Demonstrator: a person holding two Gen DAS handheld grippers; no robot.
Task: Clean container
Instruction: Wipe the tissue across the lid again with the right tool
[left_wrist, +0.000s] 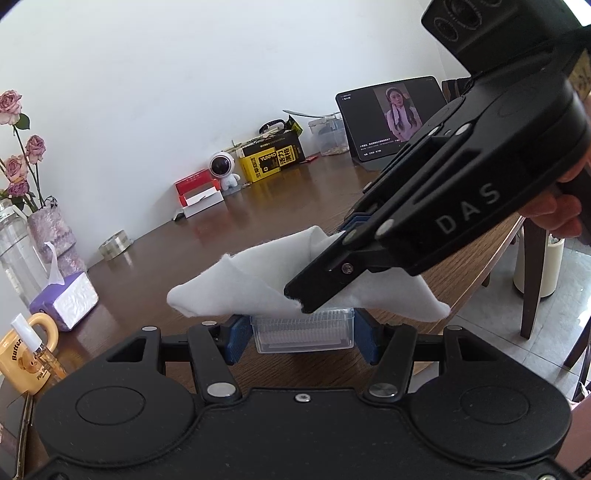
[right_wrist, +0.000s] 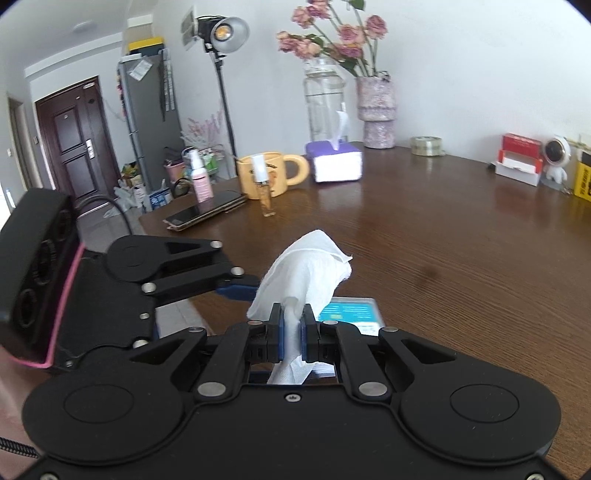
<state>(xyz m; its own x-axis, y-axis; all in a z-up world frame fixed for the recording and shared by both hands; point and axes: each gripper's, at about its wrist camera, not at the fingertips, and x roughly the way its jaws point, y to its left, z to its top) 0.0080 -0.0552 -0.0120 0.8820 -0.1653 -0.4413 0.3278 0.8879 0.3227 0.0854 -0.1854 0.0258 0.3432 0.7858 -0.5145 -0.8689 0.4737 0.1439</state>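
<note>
Now left gripper (left_wrist: 303, 334) clamps container (left_wrist: 303, 330); right gripper (right_wrist: 292, 332) pinches cloth (right_wrist: 303, 273) above it.

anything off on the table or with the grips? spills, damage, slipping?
Nothing stands out. The left gripper holds the clear container squarely between its pads, and the right gripper pinches the white cloth over it. The table shows no spill, though a dark spot marks the wood.

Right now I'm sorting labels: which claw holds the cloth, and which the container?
The right claw pinches the white cloth; the left claw grips the clear plastic container between its blue pads.
</note>
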